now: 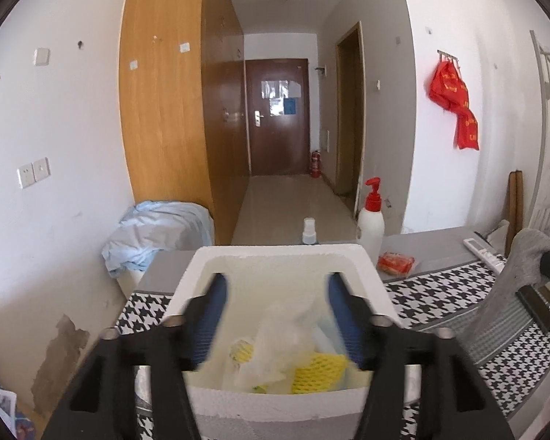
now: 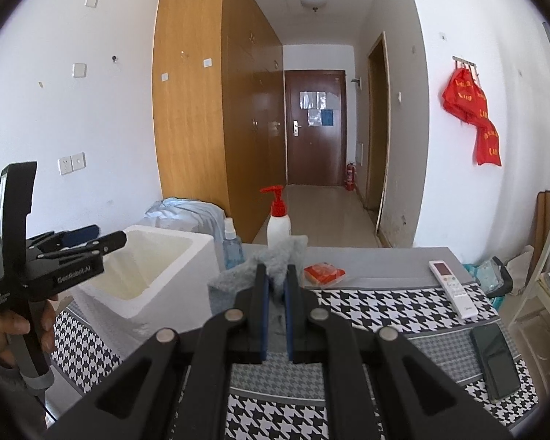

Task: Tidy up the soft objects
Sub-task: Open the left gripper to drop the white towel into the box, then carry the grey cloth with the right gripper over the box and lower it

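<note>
Right wrist view: right gripper (image 2: 276,286) has its jaws pinched on a grey fuzzy cloth (image 2: 275,256) — looks like a sock or glove, can't tell which — held up off the table (image 2: 385,256), cloth bunching out past the blue pads (image 2: 263,315). Prob lifted so it clears the box wall on the way over. Foam box (image 2: 146,275) sits at the table's left end, mouth up, so stuff can be dropped in from above. Left gripper (image 2: 88,240) hangs over the box, jaws spread, nothing between them; left wrist view confirms it — pads (image 1: 211,315) wide apart w/ the box interior showing between, yellow foam netting (image 1: 317,370) and clear plastic wrap (image 1: 286,333) lying at the bottom. Judgement: box is the bin for soft items, the cloth goes there next, left one should clear out first. Hard items sit well apart from the box on the checked mat — remote (image 2: 453,286), phone (image 2: 495,359) — likely not part of the job. Pump bottle (image 2: 278,216), spray bottle (image 2: 233,245) and a red packet (image 2: 324,273) sit along the far edge. Text: "GenRobot.AI" on the left gripper body, legible. Red bags (image 2: 473,117) on the wall hook carry yellow lettering, too blurred to read. Papers on the far door unreadable.
</note>
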`<state>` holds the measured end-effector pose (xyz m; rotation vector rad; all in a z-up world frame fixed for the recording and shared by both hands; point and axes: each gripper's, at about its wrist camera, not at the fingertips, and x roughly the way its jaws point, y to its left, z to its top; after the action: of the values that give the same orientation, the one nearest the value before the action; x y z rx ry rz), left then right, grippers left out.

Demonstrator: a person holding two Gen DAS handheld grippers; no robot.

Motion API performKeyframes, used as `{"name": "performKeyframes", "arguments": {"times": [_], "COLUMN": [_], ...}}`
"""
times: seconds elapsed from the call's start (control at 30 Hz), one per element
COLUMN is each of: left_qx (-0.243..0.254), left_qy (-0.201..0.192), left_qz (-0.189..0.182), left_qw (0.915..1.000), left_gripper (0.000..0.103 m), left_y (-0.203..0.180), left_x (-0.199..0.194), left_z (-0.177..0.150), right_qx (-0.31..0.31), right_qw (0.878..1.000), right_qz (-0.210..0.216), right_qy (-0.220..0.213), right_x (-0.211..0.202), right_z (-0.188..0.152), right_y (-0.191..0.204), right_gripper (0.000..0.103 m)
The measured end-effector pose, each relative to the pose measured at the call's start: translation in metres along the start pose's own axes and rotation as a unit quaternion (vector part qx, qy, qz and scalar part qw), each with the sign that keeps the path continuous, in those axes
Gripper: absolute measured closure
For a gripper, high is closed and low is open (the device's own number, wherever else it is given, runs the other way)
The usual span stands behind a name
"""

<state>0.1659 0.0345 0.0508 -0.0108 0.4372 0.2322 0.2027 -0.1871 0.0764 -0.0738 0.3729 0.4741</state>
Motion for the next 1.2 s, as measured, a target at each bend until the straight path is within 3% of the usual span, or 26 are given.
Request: {"name": "performKeyframes", "arguments": {"times": [0.2,0.27,0.67,1.2], "left_qx": [-0.001,-0.005,-0.01,-0.022], "left_qy": [-0.008,-0.014,-0.031,-0.041], "left_qz": [0.005,0.002,0.008,0.028], "left_qw": [1.0,0.9999,0.9994,0.9985], "left_gripper": [0.007,0.001,0.001,0.001], "left_y": [0.003,0.005,0.021,0.048], "left_x": [0.0,-0.002,-0.021,-0.046], "left_z": [-0.002,-0.003,-0.006,-0.015], "right_qx": [-0.001,-0.002,-0.017,-0.042], "right_qw": [1.0,1.0,1.0,0.999], "right_qz": [-0.002,-0.004,-0.013,0.007], "right_qy": [0.004,0.005,-0.005,-0.033], "right_x": [0.004,0.005,0.005,-0.001], "right_z": [0.0,0.001,0.017,0.041], "right_y": [0.002,0.003,0.016,0.047], "right_gripper": [0.093,0.093,0.093,0.093]}}
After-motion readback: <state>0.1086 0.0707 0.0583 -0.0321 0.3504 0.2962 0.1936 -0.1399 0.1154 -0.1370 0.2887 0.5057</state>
